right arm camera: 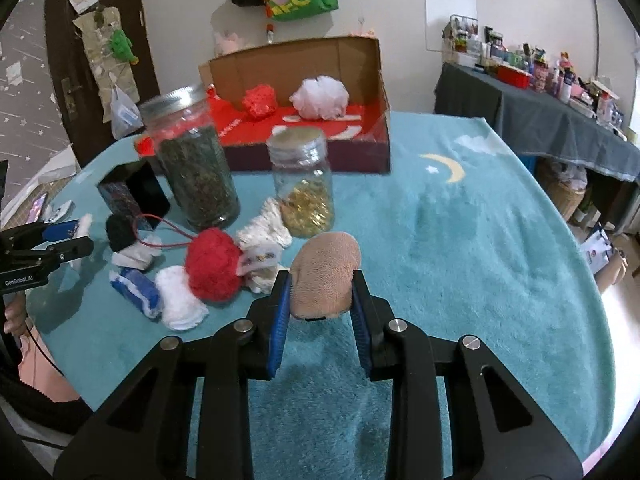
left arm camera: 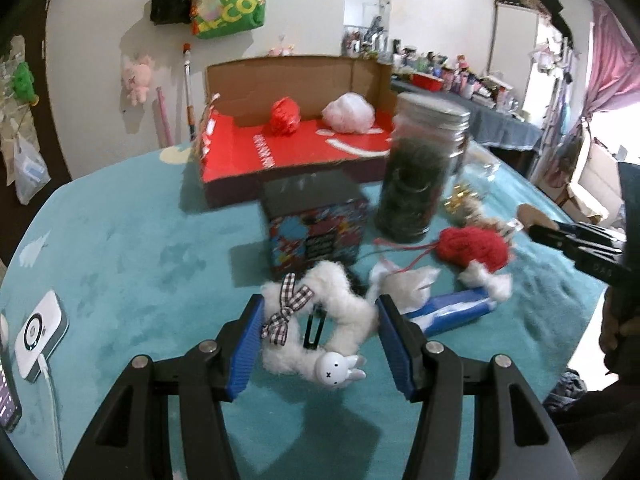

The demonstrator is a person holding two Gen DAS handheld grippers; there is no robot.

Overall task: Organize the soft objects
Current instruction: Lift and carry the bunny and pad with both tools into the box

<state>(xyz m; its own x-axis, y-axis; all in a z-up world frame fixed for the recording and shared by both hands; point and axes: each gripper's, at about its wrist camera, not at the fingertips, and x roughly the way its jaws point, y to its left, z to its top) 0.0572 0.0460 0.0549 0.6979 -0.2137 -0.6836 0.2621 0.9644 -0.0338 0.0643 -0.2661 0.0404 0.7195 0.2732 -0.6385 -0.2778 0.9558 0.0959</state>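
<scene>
Mid-pickup: my left gripper (left arm camera: 318,344) pinches the white fluffy scrunchie (left arm camera: 320,320), right gripper (right arm camera: 322,312) pinches the tan plush (right arm camera: 324,276). Next: carry both into the red box (right arm camera: 360,148) behind the jars.

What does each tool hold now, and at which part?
The left tool grips the white fluffy scrunchie across its ring, a pad on either outer side. The right tool squeezes the tan plush toy at its near end.

A teal plush blanket (right arm camera: 460,240) covers the table. The open red cardboard box (right arm camera: 360,148) sits at its far edge; in front of it stand two jars (right arm camera: 196,168), a patterned box (left arm camera: 316,232), and scattered soft pieces (right arm camera: 212,264).
</scene>
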